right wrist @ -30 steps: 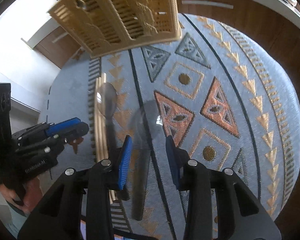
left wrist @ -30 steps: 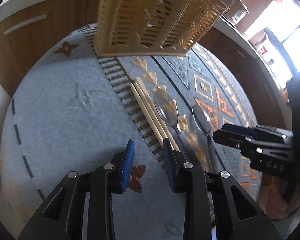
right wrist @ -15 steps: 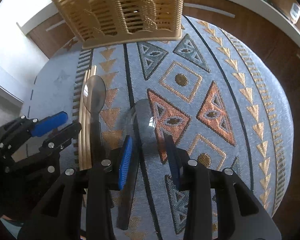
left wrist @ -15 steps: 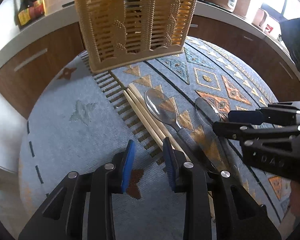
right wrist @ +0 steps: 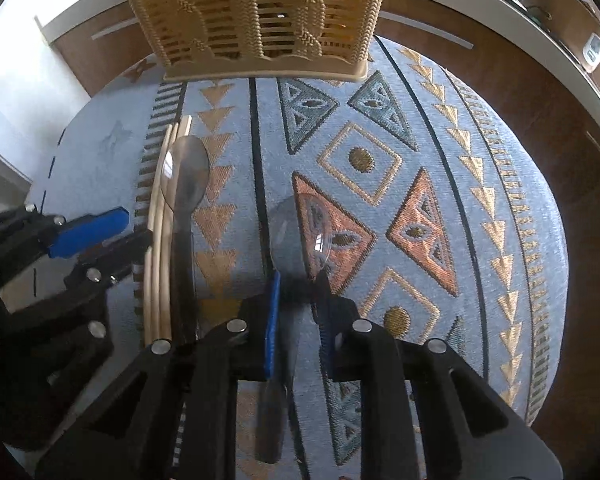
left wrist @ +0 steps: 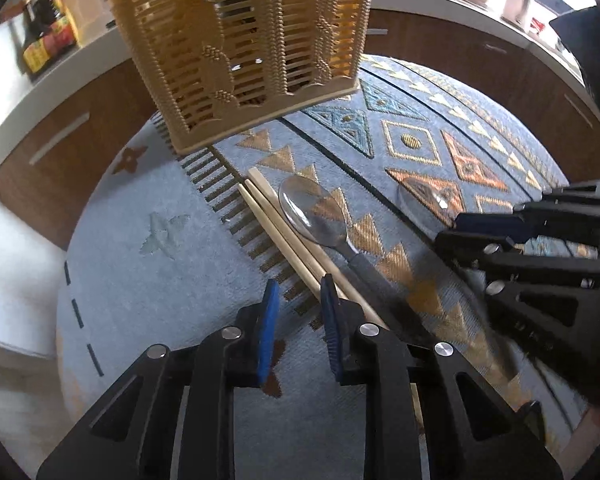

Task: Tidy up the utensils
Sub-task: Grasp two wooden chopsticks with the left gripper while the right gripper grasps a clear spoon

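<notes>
Right gripper [right wrist: 296, 284] closing on clear spoon's [right wrist: 300, 228] neck, pads at its sides, frame centre. Left gripper [left wrist: 298, 294] closing, empty, right pad beside chopsticks [left wrist: 284, 236]; second spoon [left wrist: 314, 212] just right of them. Patterned blue cloth [right wrist: 380, 128] on round table; wooden cabinets behind. Slatted tan basket [left wrist: 244, 48] at top, contents unclear. Only left view shows bottles [left wrist: 46, 34] upper left.

I've got a round table under a blue patterned cloth [right wrist: 380, 128]. On it: slatted basket [right wrist: 260, 12] at 12 o'clock, 2 chopsticks [left wrist: 284, 232] beside 1 clear spoon [left wrist: 320, 216], another spoon [right wrist: 300, 232] mid-cloth.
</notes>
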Motion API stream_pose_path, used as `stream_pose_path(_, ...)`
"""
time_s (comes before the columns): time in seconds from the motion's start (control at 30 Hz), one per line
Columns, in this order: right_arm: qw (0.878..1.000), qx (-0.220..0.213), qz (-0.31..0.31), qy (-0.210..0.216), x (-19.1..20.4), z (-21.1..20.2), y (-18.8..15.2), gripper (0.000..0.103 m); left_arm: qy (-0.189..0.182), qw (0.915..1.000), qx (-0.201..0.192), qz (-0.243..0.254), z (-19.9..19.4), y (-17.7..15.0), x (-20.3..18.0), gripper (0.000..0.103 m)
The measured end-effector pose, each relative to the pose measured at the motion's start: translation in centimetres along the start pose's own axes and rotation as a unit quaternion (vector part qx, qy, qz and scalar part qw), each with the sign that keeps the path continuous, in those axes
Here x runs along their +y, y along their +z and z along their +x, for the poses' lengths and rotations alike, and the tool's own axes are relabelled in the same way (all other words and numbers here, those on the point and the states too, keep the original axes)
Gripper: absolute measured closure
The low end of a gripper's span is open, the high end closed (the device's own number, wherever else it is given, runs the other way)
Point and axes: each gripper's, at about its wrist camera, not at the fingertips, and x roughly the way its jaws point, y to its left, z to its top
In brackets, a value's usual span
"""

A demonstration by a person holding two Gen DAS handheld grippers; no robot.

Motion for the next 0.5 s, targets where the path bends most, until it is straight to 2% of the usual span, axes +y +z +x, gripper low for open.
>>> stream_pose_path(0.03, 1.0, 0.001, -0.002, -0.004, 0.1, -0.1, -0.1, 0.089, -0.001, 1.0, 0.003, 0.008, -0.1, -0.1, 0.2, 0.084)
stream_pose_path(0.07, 1.0, 0.0, -0.003, -0.004, -0.3, -0.1, -0.3, 0.09, 0.001, 0.9998, 0.013, 0.012, 0.0, -0.2, 0.4, 0.101)
stream_pose_path(0.13, 1.0, 0.0, -0.001, 0.003, -0.6, -0.2, -0.7, 0.09, -0.005, 0.9997, 0.02, 0.015, 0.1, -0.2, 1.2, 0.102)
stream_pose_path(0.2, 1.0, 0.0, 0.006, 0.014, -0.8, -0.1, -0.7, 0.089, -0.048, 0.9985, 0.024, -0.009, -0.1, -0.1, 2.4, 0.102)
stream_pose_path(0.23, 1.0, -0.001, 0.009, 0.019, -1.0, -0.1, -0.7, 0.089, -0.08, 0.996, 0.021, -0.034, -0.4, 0.0, 3.2, 0.101)
stream_pose_path(0.3, 1.0, -0.003, 0.015, 0.027, -1.2, 0.0, -0.5, 0.089, -0.12, 0.9903, 0.006, -0.07, -0.9, 0.0, 3.8, 0.09)
stream_pose_path(0.33, 0.999, -0.003, 0.018, 0.031, -1.2, 0.0, -0.5, 0.089, -0.127, 0.989, 0.001, -0.077, -1.1, 0.0, 3.8, 0.074)
stream_pose_path(0.37, 0.999, -0.004, 0.02, 0.035, -1.2, 0.0, -0.5, 0.089, -0.129, 0.9882, -0.003, -0.082, -1.1, -0.2, 3.6, 0.069)
stream_pose_path(0.47, 0.999, -0.004, 0.024, 0.046, -2.0, 0.4, -0.1, 0.089, -0.116, 0.99, -0.001, -0.081, -0.6, -0.5, 2.6, 0.069)
stream_pose_path(0.5, 0.999, -0.005, 0.024, 0.047, -2.0, 0.4, -0.1, 0.089, -0.089, 0.993, -0.002, -0.077, -0.4, -0.6, 2.1, 0.07)
